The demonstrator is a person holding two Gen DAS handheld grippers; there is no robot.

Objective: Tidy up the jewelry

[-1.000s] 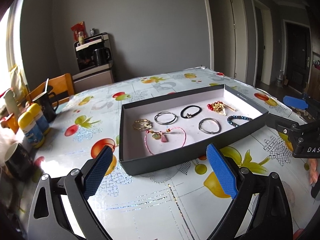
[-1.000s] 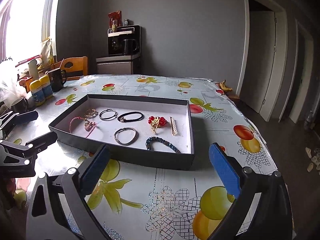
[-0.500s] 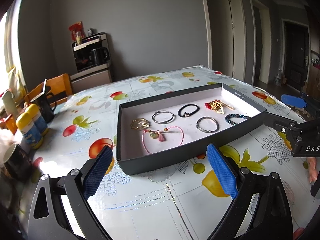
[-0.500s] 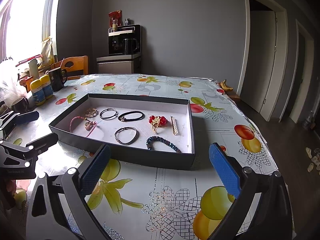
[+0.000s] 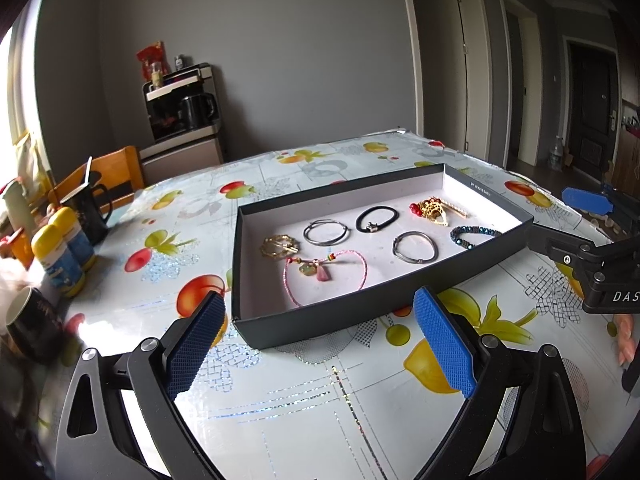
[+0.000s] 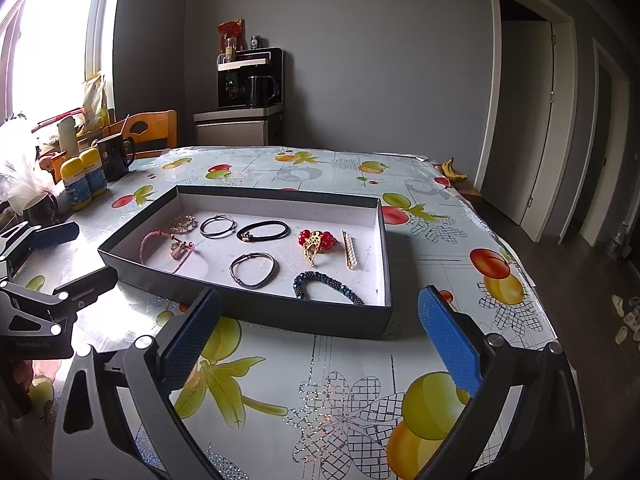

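Observation:
A shallow dark box (image 5: 360, 312) (image 6: 280, 312) with a white floor sits on the fruit-print table. In it lie a gold brooch (image 5: 279, 245), a pink cord bracelet (image 5: 326, 272), two grey rings (image 5: 325, 232) (image 6: 253, 270), a black hair tie (image 5: 377, 219), a red and gold ornament (image 6: 317, 240), a pearl clip (image 6: 349, 249) and a dark blue bead bracelet (image 6: 326, 282). My left gripper (image 5: 320, 340) is open and empty, just short of the box's near wall. My right gripper (image 6: 320, 340) is open and empty before the box's near right side.
Two yellow-capped bottles (image 5: 60, 248), a black mug (image 5: 90, 208) and a dark cup (image 5: 34, 328) stand at the table's left edge. A wooden chair (image 6: 148, 130) and a drinks machine on a cabinet (image 6: 248, 80) are behind. Bananas (image 6: 452, 170) lie at the far right corner.
Both grippers have drifted very slightly; the box sits a little further left in the left wrist view. Both stay open and empty.

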